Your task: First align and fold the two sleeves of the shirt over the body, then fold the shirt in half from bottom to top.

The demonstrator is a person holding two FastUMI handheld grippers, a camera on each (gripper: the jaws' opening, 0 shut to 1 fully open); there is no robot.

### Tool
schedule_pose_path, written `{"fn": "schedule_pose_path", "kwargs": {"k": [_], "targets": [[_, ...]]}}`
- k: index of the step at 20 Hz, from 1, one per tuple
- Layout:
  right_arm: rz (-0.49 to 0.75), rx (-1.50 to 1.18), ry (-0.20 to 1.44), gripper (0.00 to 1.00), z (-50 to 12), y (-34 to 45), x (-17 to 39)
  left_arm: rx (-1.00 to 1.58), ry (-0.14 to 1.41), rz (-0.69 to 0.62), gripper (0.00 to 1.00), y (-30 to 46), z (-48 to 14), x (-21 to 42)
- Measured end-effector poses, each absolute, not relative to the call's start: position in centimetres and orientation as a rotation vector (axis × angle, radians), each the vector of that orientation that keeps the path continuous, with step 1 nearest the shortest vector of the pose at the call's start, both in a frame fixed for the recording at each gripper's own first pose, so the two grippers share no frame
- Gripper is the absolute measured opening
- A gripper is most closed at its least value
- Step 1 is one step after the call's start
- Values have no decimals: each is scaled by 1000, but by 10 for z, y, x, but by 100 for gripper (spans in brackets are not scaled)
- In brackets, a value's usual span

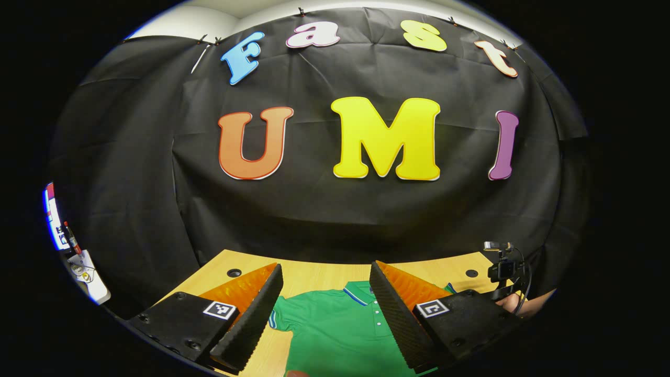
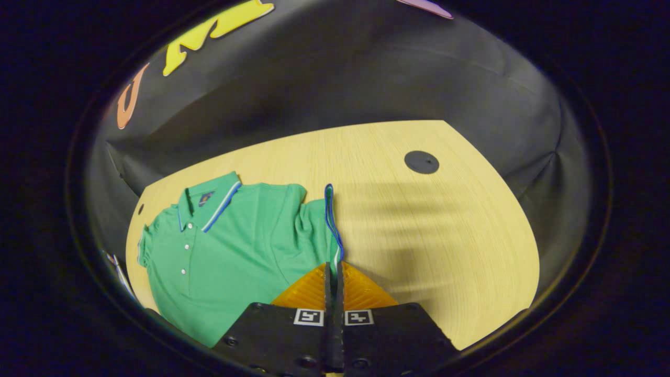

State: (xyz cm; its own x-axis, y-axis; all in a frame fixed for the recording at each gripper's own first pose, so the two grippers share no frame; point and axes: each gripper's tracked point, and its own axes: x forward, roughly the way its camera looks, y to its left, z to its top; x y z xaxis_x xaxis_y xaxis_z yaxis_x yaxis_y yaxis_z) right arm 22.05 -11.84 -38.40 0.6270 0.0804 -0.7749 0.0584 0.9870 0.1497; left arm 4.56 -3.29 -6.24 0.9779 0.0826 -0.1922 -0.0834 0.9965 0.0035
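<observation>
Pinching the cuff of one sleeve point(image 2: 331, 220), my right gripper point(image 2: 333, 272) has its two fingers pressed together on the blue-trimmed edge, and the fabric stands up in a thin ridge just ahead of the tips. I judge I have it there because the cuff is the handle for the first fold: lifted by that edge, the sleeve can be carried left across the body. The green polo shirt point(image 2: 230, 246) lies flat on the wooden table point(image 2: 429, 235), collar toward the far wall, buttons up, with bare wood and a dark round grommet point(image 2: 421, 162) well off to its right. My left gripper point(image 1: 324, 309) hangs above the shirt with its fingers spread wide and nothing between them; through the gap I see the collar point(image 1: 358, 292) and the placket. It looks to be waiting over the middle so it can take the other sleeve point(image 1: 277, 318), which lies flat at the left in that view. A small camera on a stand point(image 1: 501, 267) sits at the far right table edge, with a hand point(image 1: 523, 303) just beside it.
</observation>
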Motion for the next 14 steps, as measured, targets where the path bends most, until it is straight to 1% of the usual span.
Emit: {"fn": "schedule_pose_path", "kwargs": {"k": [3,7,14], "targets": [[21,135,849,0,-358,-106,222,-13,204,97,100,-25,-64,41],[49,55,834,0,-332,-73,221,-44,205,125,100,-7,-67,32],[101,42,865,0,-329,20,219,-38,231,212,100,46,-76,9]]}}
